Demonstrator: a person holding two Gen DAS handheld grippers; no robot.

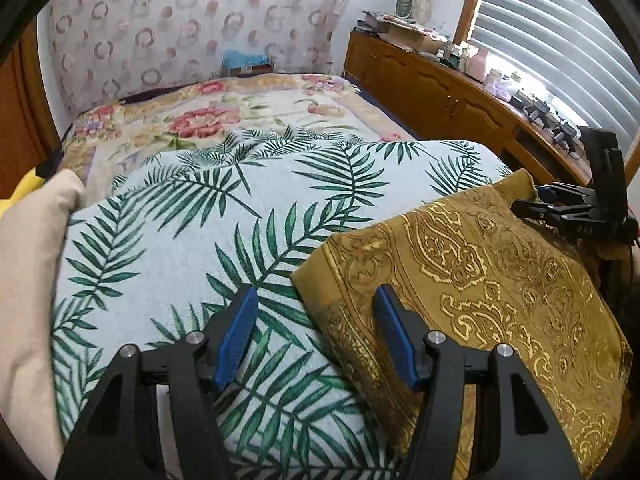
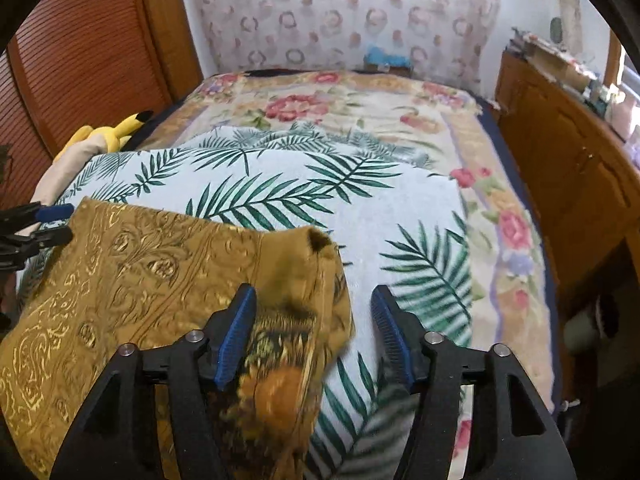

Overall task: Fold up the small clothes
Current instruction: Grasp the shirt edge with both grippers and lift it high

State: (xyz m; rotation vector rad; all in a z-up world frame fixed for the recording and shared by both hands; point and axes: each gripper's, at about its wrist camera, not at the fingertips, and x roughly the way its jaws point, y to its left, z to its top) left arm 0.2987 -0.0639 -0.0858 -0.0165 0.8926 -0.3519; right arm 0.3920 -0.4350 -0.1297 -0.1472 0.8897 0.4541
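A mustard cloth with gold paisley print (image 1: 480, 280) lies on a palm-leaf cover (image 1: 180, 248) on the bed. In the left wrist view my left gripper (image 1: 316, 308) stands open over the cloth's near left edge; that edge runs between the blue pads and neither pad presses on it. My right gripper (image 1: 560, 208) shows at the cloth's far right corner. In the right wrist view the right gripper (image 2: 314, 304) is open. The cloth's (image 2: 140, 272) bunched, blurred corner hangs loose between its jaws, close to the left pad. The left gripper (image 2: 36, 228) shows at the left edge.
A floral blanket (image 2: 340, 112) covers the far half of the bed. A wooden cabinet (image 1: 440, 92) with clutter on top runs along the right, under window blinds. A beige pillow (image 1: 28, 280) and a yellow plush toy (image 2: 108, 132) lie at the left, beside a louvred wooden door (image 2: 80, 60).
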